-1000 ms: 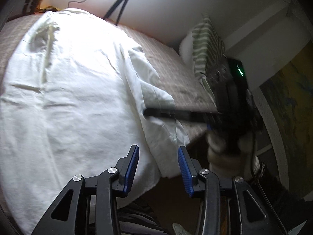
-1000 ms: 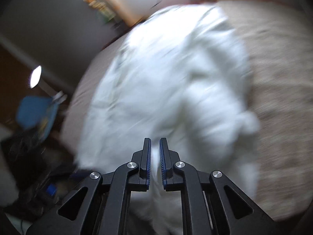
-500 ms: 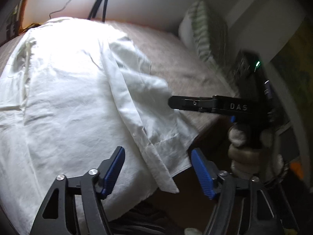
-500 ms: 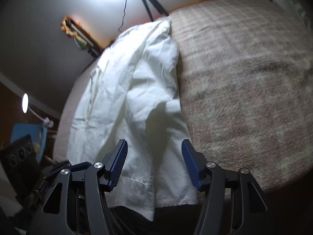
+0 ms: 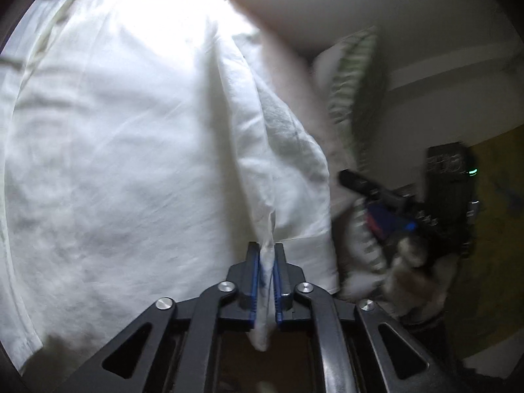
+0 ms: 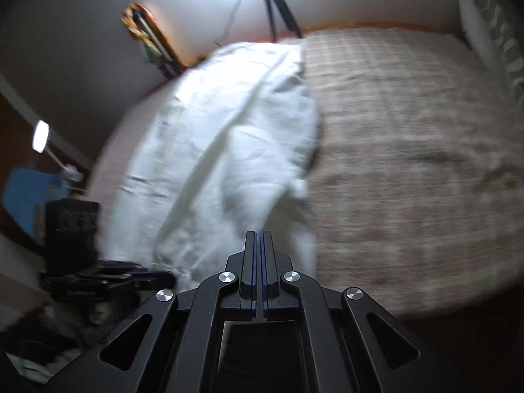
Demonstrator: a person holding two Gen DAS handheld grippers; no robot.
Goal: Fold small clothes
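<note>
The left gripper (image 5: pixel 266 263) has its two blue pads pressed together on a fold of the white shirt (image 5: pixel 131 150). The right gripper (image 6: pixel 258 255) has its pads fully together, with no cloth visible between them.

At the bottom centre of the frame our right gripper (image 6: pixel 261 255) has its blue-padded jaws pressed nearly together, nothing visible between them. Above it we see the white garment (image 6: pixel 229 137) lying on the checked bedspread (image 6: pixel 409 150). Our left gripper (image 6: pixel 108 278) sits lower left, a tripod (image 6: pixel 278 6) at top.
</note>
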